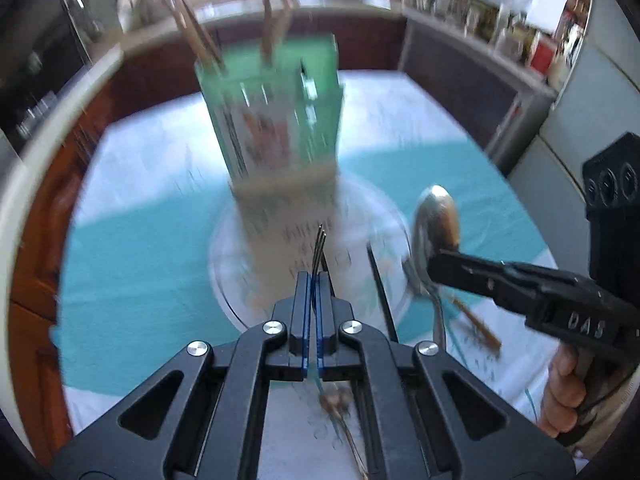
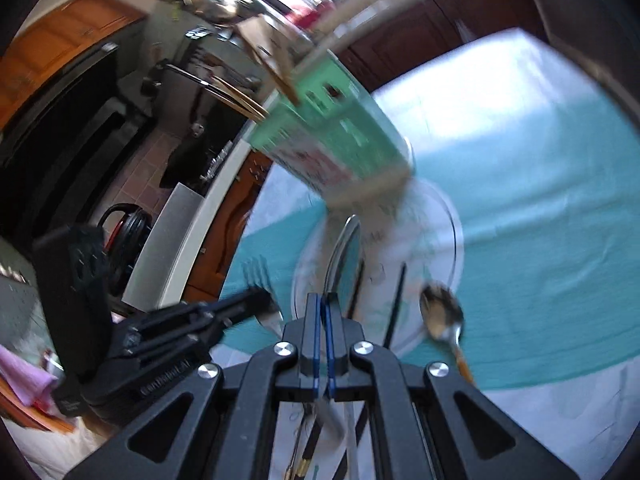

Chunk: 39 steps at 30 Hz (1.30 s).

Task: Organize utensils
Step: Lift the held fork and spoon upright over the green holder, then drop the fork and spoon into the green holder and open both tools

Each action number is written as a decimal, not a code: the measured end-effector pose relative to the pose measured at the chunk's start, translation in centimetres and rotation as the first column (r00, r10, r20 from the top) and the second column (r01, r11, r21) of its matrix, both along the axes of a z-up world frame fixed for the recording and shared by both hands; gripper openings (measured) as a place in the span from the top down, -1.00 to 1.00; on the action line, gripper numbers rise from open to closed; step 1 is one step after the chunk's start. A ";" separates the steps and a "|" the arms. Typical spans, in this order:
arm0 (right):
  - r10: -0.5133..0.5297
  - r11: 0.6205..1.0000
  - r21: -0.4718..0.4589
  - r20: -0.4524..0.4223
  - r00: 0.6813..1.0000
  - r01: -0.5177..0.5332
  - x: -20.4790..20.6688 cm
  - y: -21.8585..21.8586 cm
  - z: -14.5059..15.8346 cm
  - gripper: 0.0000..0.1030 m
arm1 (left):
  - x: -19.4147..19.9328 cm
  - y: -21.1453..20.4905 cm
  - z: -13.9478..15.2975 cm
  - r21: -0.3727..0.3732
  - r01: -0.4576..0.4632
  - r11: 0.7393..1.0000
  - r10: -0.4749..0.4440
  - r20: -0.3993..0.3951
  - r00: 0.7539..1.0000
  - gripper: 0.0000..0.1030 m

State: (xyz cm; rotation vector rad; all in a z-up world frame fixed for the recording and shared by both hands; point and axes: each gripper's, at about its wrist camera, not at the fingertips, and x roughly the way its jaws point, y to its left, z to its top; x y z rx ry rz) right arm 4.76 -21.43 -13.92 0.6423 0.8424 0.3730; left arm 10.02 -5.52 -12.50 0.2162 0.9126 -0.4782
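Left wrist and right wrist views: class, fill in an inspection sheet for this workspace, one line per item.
Surface: teal and white tablecloth with a round clear glass plate on it.
Job's things: the green box-shaped utensil holder stands on the plate with wooden sticks in it. The metal fork and metal spoon are held. A wooden-handled spoon and black chopsticks lie loose.
Clutter: nothing seen.
Grippers: left gripper shut on the fork; right gripper shut on the metal spoon.
Cables: nothing seen.
Surroundings: blurred kitchen shelves and brown wooden cabinets.
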 end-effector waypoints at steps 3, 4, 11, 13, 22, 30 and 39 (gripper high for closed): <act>-0.008 0.998 -0.064 0.102 0.995 0.015 -0.1 0.3 2.9 0.96 | 0.1 0.0 3.2 -0.025 -0.009 1.000 0.012 0.124 0.992 1.00; -0.013 0.996 -0.082 0.138 0.990 0.025 0.0 0.3 4.0 0.96 | 0.2 0.1 4.3 -0.031 -0.011 0.999 0.016 0.160 0.987 1.00; -0.044 0.981 -0.164 0.329 0.943 0.103 2.8 0.0 10.2 0.96 | 3.3 -0.7 11.7 -0.047 -0.012 0.999 0.026 0.319 0.947 1.00; -0.061 0.976 -0.172 0.378 0.924 0.135 4.3 -0.2 11.9 0.96 | 4.2 -1.2 13.9 -0.046 -0.009 0.999 0.025 0.363 0.931 1.00; -0.145 0.942 -0.167 0.584 0.799 0.293 9.8 -1.1 16.4 0.96 | 11.0 -4.4 20.6 -0.028 -0.041 0.999 0.050 0.489 0.871 1.00; -0.140 0.910 -0.220 0.634 0.760 0.351 13.4 -0.3 14.7 0.96 | 17.3 -5.3 16.8 -0.048 -0.067 0.997 0.081 0.432 0.898 1.00; -0.038 0.906 -0.323 0.582 0.812 0.274 15.1 1.3 10.9 0.96 | 19.6 -6.0 10.7 -0.003 -0.052 0.999 0.050 0.348 0.936 1.00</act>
